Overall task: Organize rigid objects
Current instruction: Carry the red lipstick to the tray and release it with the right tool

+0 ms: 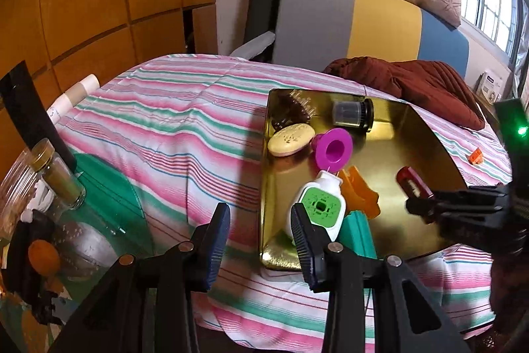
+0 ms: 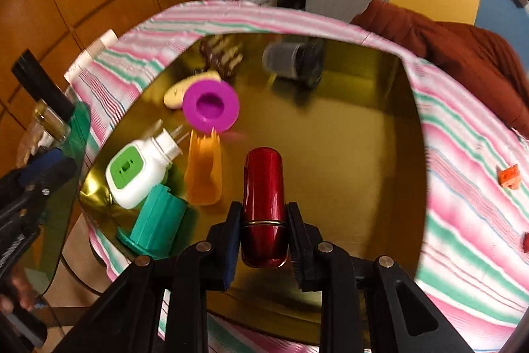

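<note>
A gold tray (image 1: 413,154) (image 2: 347,154) lies on the striped bedspread. It holds a white-and-green plug-in device (image 1: 320,207) (image 2: 135,174), a magenta cup (image 1: 334,149) (image 2: 210,106), an orange piece (image 2: 203,174), a teal piece (image 2: 155,222), a cream oval (image 1: 291,139) and a dark jar (image 1: 352,114). My right gripper (image 2: 263,220) is shut on a glossy red tube (image 2: 263,174) (image 1: 413,184) above the tray's near half. My left gripper (image 1: 261,237) stands open over the tray's left edge, with nothing between its fingers.
A small orange-red block (image 2: 509,176) (image 1: 476,156) lies on the bedspread (image 1: 172,128) right of the tray. A rust-brown garment (image 1: 413,81) is heaped behind it. At the left, a green glass table (image 1: 109,187) carries jars (image 1: 62,177) and clutter.
</note>
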`<control>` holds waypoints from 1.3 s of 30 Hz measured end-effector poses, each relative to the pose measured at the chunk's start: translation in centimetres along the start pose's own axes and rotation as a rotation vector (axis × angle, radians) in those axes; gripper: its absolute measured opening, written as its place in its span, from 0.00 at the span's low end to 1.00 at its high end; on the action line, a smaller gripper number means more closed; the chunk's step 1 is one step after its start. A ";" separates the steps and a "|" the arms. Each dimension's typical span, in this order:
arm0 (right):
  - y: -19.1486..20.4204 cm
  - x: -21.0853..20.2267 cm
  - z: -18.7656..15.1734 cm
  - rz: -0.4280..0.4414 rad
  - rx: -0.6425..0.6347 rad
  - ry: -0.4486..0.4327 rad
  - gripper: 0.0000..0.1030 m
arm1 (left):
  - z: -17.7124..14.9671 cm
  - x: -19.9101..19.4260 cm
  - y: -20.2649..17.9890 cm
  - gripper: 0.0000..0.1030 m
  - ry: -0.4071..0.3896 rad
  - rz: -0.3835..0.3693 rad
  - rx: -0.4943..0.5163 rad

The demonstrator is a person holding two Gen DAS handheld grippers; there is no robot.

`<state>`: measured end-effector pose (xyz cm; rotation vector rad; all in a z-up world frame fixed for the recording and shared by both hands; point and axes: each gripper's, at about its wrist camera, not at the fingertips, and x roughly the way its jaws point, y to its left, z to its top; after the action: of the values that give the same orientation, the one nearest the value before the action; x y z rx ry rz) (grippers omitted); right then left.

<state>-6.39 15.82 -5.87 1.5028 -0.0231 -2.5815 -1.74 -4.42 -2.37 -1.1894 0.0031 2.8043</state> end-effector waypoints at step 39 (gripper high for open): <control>-2.8 -5.5 -0.6 0.052 0.059 -0.186 0.58 | 0.3 -0.5 -4.0 0.37 0.006 -0.024 0.104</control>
<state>-3.60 19.43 -1.66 1.2565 -0.1594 -2.6907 -1.26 -0.47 -1.61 -1.1660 0.1320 2.7430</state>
